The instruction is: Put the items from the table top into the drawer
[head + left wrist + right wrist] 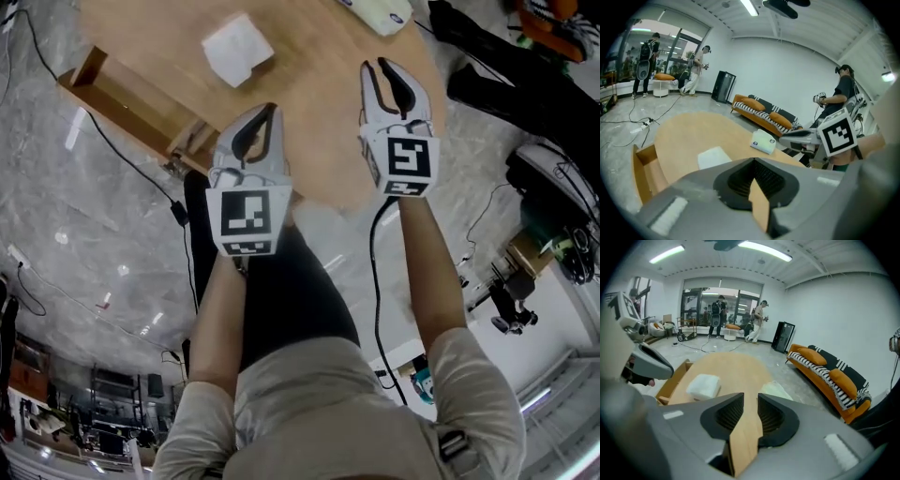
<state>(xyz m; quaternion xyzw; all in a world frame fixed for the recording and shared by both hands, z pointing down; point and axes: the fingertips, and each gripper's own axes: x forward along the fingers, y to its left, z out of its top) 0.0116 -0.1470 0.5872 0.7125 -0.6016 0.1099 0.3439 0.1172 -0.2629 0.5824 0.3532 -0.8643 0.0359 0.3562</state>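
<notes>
White squarish folded pad [237, 49] lies flat, far left on the round wooden table [314, 117], near the open drawer [114, 91]. Left gripper [270, 111]: jaws closed together, empty. Right gripper [377, 67]: jaws slightly parted, empty.

Left gripper [270, 109] – light grey shell, curved jaws lined with black ribbed pads [740, 180]. Left marker cube [246, 217] at its 6 o'clock end, black-and-white square pattern.

Right gripper [379, 66] – same grey-and-black build. Right marker cube [408, 159] carries different pattern. Black cable [373, 253] trails from it toward 6 o'clock.

Person wears pale beige short-sleeved shirt [309, 412] and black trousers [291, 291]. Grey strap with buckle [450, 441] at 5 o'clock of head view.
</notes>
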